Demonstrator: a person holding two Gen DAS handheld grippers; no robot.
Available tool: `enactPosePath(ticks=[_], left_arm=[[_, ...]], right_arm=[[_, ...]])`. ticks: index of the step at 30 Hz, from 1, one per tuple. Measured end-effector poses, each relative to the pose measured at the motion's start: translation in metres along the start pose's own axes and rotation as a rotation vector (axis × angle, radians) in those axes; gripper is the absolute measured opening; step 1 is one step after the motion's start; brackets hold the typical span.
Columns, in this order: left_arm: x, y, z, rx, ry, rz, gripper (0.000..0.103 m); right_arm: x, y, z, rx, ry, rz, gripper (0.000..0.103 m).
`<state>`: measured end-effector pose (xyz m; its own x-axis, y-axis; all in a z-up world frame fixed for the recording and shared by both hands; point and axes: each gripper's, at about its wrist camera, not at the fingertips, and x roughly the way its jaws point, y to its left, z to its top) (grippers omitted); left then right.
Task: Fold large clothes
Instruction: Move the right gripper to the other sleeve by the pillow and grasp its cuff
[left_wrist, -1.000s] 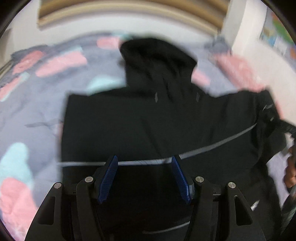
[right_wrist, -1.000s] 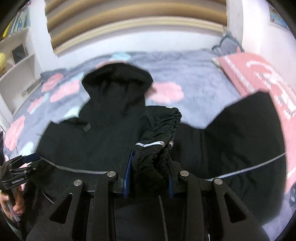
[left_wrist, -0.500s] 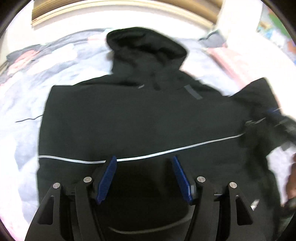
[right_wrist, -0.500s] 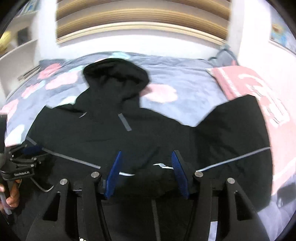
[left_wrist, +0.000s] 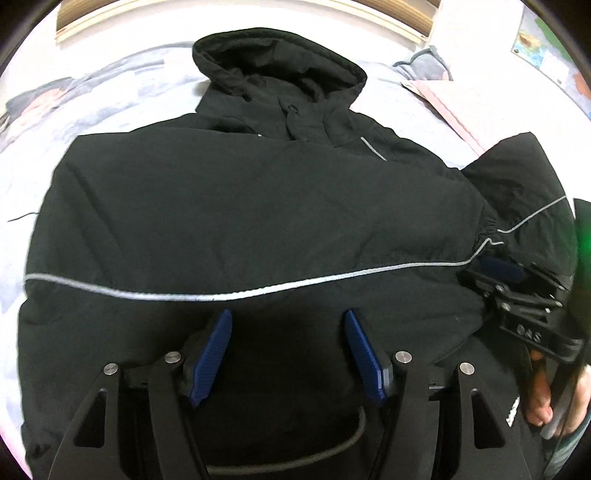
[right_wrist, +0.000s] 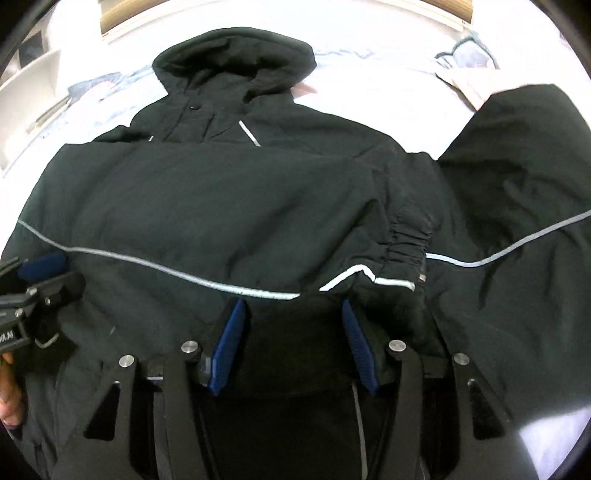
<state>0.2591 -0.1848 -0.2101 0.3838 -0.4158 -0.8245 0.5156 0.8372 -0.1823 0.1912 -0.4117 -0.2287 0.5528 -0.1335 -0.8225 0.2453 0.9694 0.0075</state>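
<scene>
Since a second ago my right claw dropped the sleeve cuff; both claws, left claw too, gape empty, and the slick jacket sleeve may slide unfolded.

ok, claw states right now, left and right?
Left claw: open, holding nothing, over the black jacket.
Right claw: open, holding nothing; the sleeve cuff lies just ahead, released.

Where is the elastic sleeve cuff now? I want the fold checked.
In the right wrist view, the gathered black cuff lies across the black hooded jacket's chest, right of centre.
</scene>
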Motion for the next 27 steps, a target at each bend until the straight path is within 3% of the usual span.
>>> enactPosePath(ticks=[7,13,15,17,20,23,27], left_arm=[[-0.04,-0.052,0.013,0.053,-0.082,-0.064,0.065],[-0.031,-0.122,0.024,0.112,-0.123,-0.112,0.066],[-0.002,-0.138,0.023,0.115,-0.067,-0.12,0.066],[0.037,-0.141,0.014,0.093,0.027,-0.109,0.066],[0.05,-0.146,0.001,0.125,-0.041,-0.067,0.067],[0.047,-0.145,0.0,0.123,-0.05,-0.078,0.067],[0.046,-0.145,-0.005,0.133,-0.071,-0.071,0.067]], right_arm=[[-0.093,-0.028,-0.017,0.019,-0.1,0.123,0.058],[-0.167,-0.113,-0.022,0.135,-0.233,0.09,0.065],[-0.177,-0.148,-0.023,0.179,-0.261,0.046,0.071],[-0.179,-0.184,-0.023,0.231,-0.268,-0.003,0.073],[-0.171,-0.244,-0.022,0.33,-0.261,-0.049,0.073],[-0.152,-0.291,-0.017,0.393,-0.25,-0.105,0.073],[-0.095,-0.337,0.0,0.449,-0.182,-0.09,0.073]])
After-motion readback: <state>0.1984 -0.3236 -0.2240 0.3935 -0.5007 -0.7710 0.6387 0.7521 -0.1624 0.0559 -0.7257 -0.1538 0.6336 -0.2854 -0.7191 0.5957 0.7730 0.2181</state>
